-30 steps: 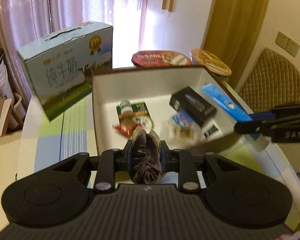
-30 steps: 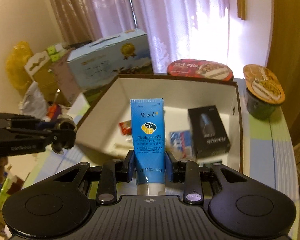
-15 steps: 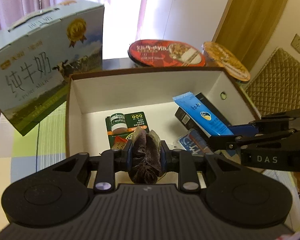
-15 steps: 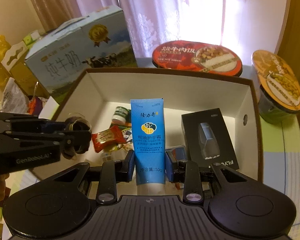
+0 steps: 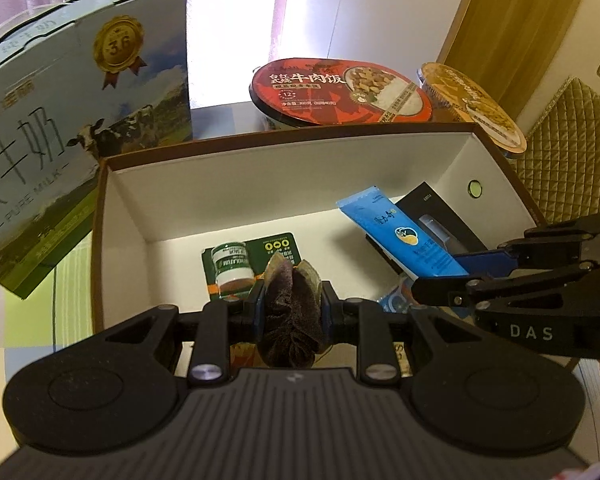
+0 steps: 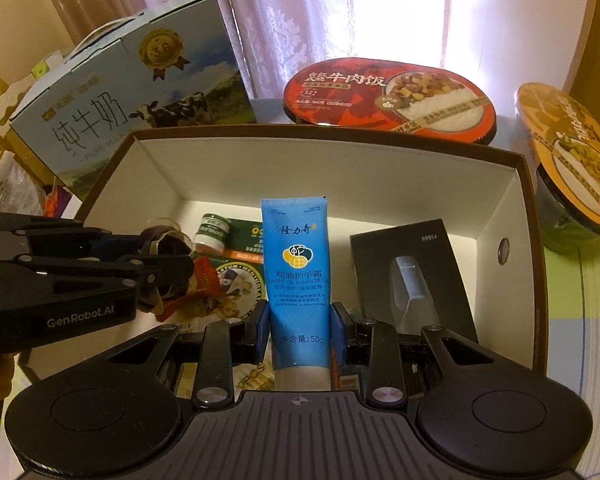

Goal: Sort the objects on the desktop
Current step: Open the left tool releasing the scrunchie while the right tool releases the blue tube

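Note:
A brown-rimmed white box (image 5: 284, 184) (image 6: 512, 200) lies open in front of both grippers. My left gripper (image 5: 292, 308) is shut on a dark crumpled packet (image 5: 292, 312) and hangs over the box's near left part; it also shows in the right wrist view, left gripper (image 6: 156, 264). My right gripper (image 6: 300, 332) is shut on a blue hand-cream tube (image 6: 296, 272) (image 5: 404, 240), tilted over the box's right side. Inside lie a black product box (image 6: 412, 276), a small green-capped jar (image 5: 230, 268) on a green card, and snack packets (image 6: 228, 292).
A blue milk carton (image 5: 60, 160) (image 6: 132, 104) stands left of the box. Behind it are a red beef-rice bowl (image 5: 340, 92) (image 6: 388, 100) and an orange-lidded cup (image 6: 572, 168). A quilted chair back (image 5: 572, 152) stands at the right. Striped tablecloth (image 6: 580, 304) surrounds the box.
Both grippers have moved forward and lower over the box, so the box and its contents look larger. Each still holds its object: the packet on the left, the tube on the right.

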A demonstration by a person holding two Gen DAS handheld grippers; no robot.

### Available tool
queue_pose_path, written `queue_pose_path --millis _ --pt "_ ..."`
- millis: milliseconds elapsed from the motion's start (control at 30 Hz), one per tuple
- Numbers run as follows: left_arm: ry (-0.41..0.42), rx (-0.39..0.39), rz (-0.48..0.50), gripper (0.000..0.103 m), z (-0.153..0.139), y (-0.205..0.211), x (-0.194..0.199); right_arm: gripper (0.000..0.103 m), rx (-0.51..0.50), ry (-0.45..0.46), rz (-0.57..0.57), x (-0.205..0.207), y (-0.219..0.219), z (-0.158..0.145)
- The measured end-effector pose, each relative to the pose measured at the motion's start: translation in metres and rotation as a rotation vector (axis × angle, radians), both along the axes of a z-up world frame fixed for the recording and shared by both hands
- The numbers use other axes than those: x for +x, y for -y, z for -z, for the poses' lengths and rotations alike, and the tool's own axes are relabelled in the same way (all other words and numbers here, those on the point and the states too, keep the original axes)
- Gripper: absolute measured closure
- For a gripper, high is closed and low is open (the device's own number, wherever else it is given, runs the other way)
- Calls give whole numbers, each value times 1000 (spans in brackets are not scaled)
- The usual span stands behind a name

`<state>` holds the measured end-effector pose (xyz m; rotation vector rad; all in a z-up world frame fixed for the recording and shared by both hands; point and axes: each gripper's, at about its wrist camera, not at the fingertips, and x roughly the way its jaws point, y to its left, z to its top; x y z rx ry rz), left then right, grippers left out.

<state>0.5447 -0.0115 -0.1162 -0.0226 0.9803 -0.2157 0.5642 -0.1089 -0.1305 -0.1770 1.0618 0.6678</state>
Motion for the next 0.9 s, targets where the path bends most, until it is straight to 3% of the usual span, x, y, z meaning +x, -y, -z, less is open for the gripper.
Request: queue_pose_path --millis 500,600,667,900 --pt "-52 5 17 78 24 13 30 75 -42 5 -48 17 -10 13" --pt "-51 9 1 70 27 14 33 75 -46 3 -52 18 -11 14" --pt "-54 7 -12 46 27 13 36 74 -45 0 -53 19 -12 15" --pt "-37 30 -12 41 23 7 35 74 -52 -13 -58 20 -15 22"
